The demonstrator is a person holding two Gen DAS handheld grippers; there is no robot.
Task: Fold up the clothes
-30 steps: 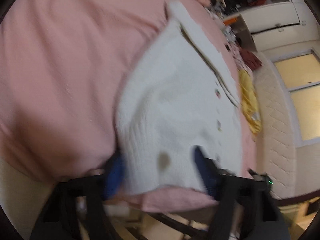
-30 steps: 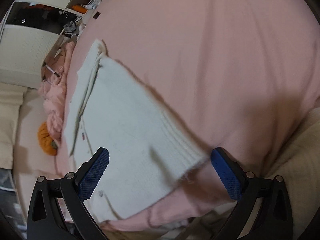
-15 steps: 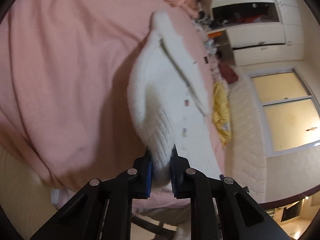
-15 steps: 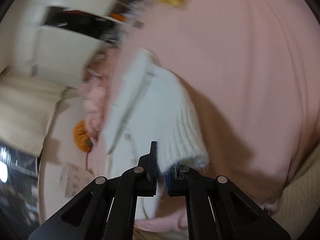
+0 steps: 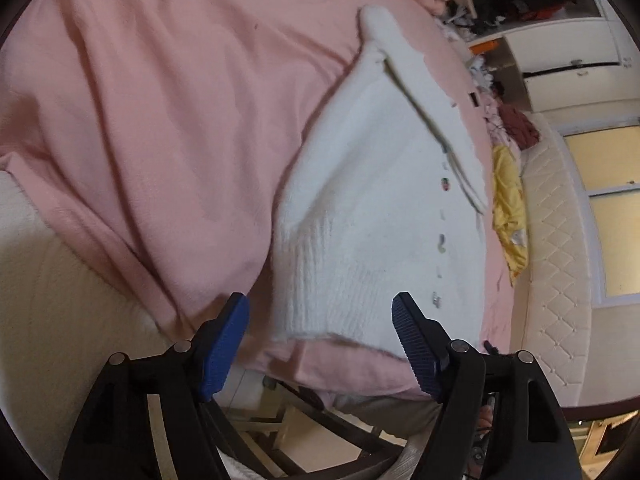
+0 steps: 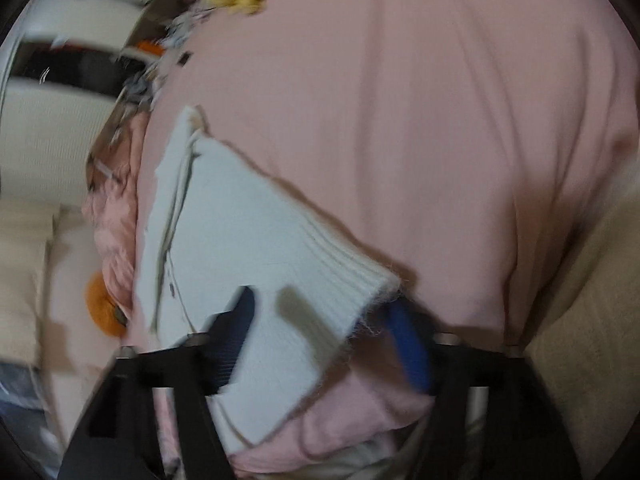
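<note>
A white knit cardigan [image 5: 372, 184] with a row of small buttons lies flat on the pink bedspread [image 5: 160, 100], its ribbed hem at the near edge of the bed. It also shows in the right wrist view [image 6: 248, 232]. My left gripper [image 5: 320, 340] is open just in front of the hem, the blue pads apart on either side of it. My right gripper [image 6: 328, 340] is open, its blurred jaws straddling the ribbed hem corner [image 6: 360, 284] without pinching it.
A yellow garment [image 5: 508, 208] lies beyond the cardigan by the quilted headboard [image 5: 560, 260]. A pink heap [image 6: 116, 232] and an orange object [image 6: 102, 308] lie to the left. White cupboards [image 5: 560, 52] stand behind. The bed edge and wooden frame [image 5: 320, 432] lie below.
Half a second ago both grippers were shut on the lifted hem. Both have opened, and the cardigan has dropped back flat on the bedspread.
</note>
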